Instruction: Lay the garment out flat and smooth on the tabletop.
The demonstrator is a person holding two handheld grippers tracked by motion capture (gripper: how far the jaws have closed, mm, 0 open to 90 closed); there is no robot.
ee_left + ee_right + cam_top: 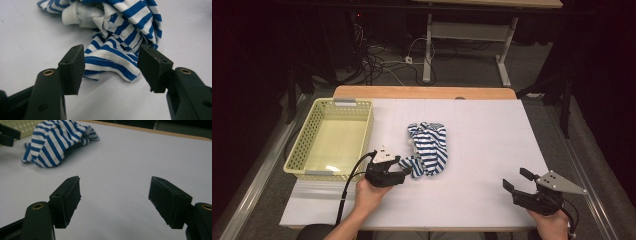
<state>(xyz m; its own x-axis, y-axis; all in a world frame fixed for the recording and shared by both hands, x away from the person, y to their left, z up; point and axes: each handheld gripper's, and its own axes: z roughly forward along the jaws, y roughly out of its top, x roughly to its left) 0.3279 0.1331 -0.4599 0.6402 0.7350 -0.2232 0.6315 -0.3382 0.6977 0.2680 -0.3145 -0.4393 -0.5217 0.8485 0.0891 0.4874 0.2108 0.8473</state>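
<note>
High view: we see the left tool [404,167] right at the near-left tip of the striped cloth [429,148], which lies crumpled mid-desk [492,135]. The cloth's long axis runs from the tool's end away toward the far side of the desk. The right tool [515,181] sits well apart at the near-right corner, jaws spread, nothing in them. So the left tool is clearly the nearer one, and we judge the pick falls to it. A yellow basket [362,137] stands just left of the cloth.

Left gripper view: we see the tool [111,67] with its jaws wide, and the cloth's hemmed corner [110,63] lies between them. The pads flank the fabric but don't press it yet, so no grip. The cloth lies straight ahead, bunching up away from the tool.

Right gripper view: we see the tool [113,200] gaping over bare desk. The cloth [53,142] is far off at upper left.

Cloth look: blue and white stripes, soft knit, heaped and folded on itself, with a white ribbed edge showing near the top of the pile.
</note>
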